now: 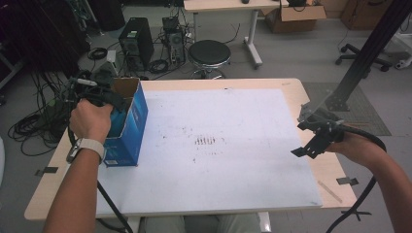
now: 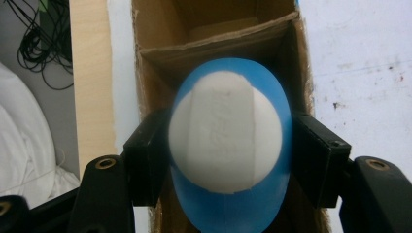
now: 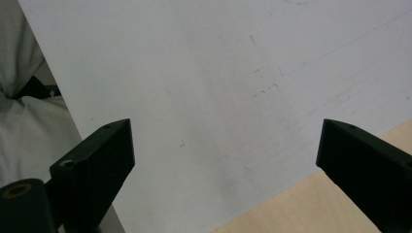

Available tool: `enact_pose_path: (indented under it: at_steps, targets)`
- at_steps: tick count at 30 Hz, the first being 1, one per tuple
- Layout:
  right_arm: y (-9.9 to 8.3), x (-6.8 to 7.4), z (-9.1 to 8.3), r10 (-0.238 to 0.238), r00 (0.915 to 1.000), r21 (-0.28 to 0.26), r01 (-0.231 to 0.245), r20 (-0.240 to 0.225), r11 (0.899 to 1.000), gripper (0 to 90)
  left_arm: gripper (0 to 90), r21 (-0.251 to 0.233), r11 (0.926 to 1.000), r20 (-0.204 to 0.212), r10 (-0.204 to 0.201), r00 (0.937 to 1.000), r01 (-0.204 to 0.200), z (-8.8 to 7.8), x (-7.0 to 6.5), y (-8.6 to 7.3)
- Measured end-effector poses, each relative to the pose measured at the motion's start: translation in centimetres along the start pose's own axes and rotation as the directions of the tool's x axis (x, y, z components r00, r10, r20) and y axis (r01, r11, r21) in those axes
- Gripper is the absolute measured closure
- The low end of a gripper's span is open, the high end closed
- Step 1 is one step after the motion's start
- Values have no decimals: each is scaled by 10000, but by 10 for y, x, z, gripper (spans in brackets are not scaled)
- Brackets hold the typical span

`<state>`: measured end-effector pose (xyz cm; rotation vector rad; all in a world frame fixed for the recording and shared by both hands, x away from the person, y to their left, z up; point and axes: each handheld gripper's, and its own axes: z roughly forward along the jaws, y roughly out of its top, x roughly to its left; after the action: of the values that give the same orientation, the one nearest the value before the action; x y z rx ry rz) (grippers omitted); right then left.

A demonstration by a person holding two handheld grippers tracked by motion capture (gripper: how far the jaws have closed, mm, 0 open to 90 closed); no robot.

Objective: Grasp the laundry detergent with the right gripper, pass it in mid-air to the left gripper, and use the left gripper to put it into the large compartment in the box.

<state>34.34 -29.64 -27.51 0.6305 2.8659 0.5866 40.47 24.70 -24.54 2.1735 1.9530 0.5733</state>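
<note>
Now my left tongs (image 2: 228,145) pinch the blue-white ball (image 2: 228,145) over the box (image 1: 127,126); next, release inside; right tongs (image 3: 223,165) spread.

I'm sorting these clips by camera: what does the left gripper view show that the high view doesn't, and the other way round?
Left gripper view: the left tongs shut on a blue-and-white rounded object, above a cardboard divider inside the box.
High view: the box's blue outside, the right tongs open over the table's right edge, a black stool.
Both: the open box, the white sheet.
</note>
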Motion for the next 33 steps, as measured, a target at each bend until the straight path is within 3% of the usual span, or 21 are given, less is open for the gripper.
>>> enact_pose_path:
  at_steps: [16,26,30,33]
  targets:
    - [1,0,3,65,10000,45,-65,-30,10000,65,384,317,9995,83,93,9999,-95,21,0,-6]
    - [1,0,5,86,9999,83,-85,-53,9999,67,383,253,9995,-51,196,9998,-194,19,0,-4]
    - [2,1,7,59,9999,84,-58,-90,9999,67,382,209,9997,55,148,9999,-149,19,1,-4]
    - [1,2,7,62,9999,149,-60,-112,9999,67,336,114,9999,454,-16,9990,11,15,4,-3]
